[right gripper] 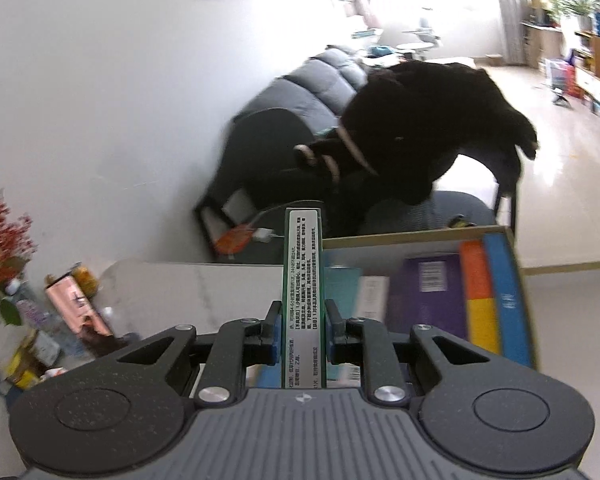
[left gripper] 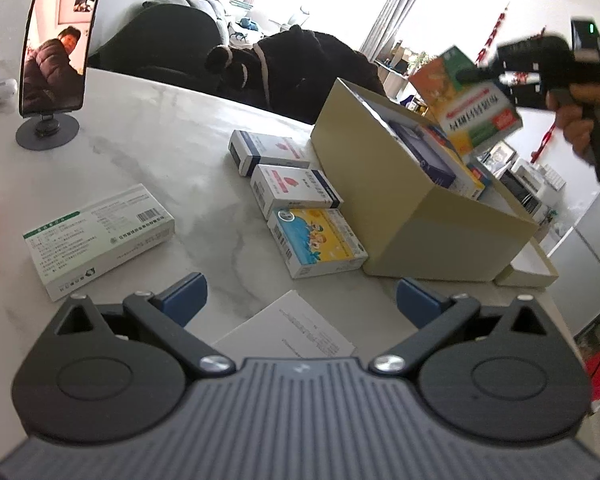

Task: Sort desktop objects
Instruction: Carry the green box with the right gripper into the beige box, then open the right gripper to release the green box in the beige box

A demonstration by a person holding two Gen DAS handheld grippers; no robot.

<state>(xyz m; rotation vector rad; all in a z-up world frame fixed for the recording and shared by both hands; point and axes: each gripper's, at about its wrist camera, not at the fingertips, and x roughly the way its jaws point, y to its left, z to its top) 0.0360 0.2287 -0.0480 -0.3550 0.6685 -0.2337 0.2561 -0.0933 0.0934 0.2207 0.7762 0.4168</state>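
My left gripper (left gripper: pixel 300 298) hovers open and empty over the near table, above a white leaflet (left gripper: pixel 288 330). Ahead lie a green-and-white medicine box (left gripper: pixel 100 236), two white boxes with red marks (left gripper: pixel 266 151) (left gripper: pixel 294 188) and a cartoon-print box (left gripper: pixel 318 242). These three lie beside a beige storage box (left gripper: pixel 412 216) that holds several packs. My right gripper (left gripper: pixel 480 76), held in a hand, hangs above that storage box, shut on a green-and-orange medicine box (left gripper: pixel 472 100). In the right wrist view the gripper (right gripper: pixel 302 334) clamps this box (right gripper: pixel 302 280) edge-on over the beige box (right gripper: pixel 420 236).
A phone on a round stand (left gripper: pixel 56 52) stands at the table's far left. A beige lid (left gripper: pixel 528 270) lies right of the storage box. Bottles and flowers (right gripper: pixel 40 304) crowd one table end. Dark chairs draped with a black coat (right gripper: pixel 420 132) stand beyond the far edge.
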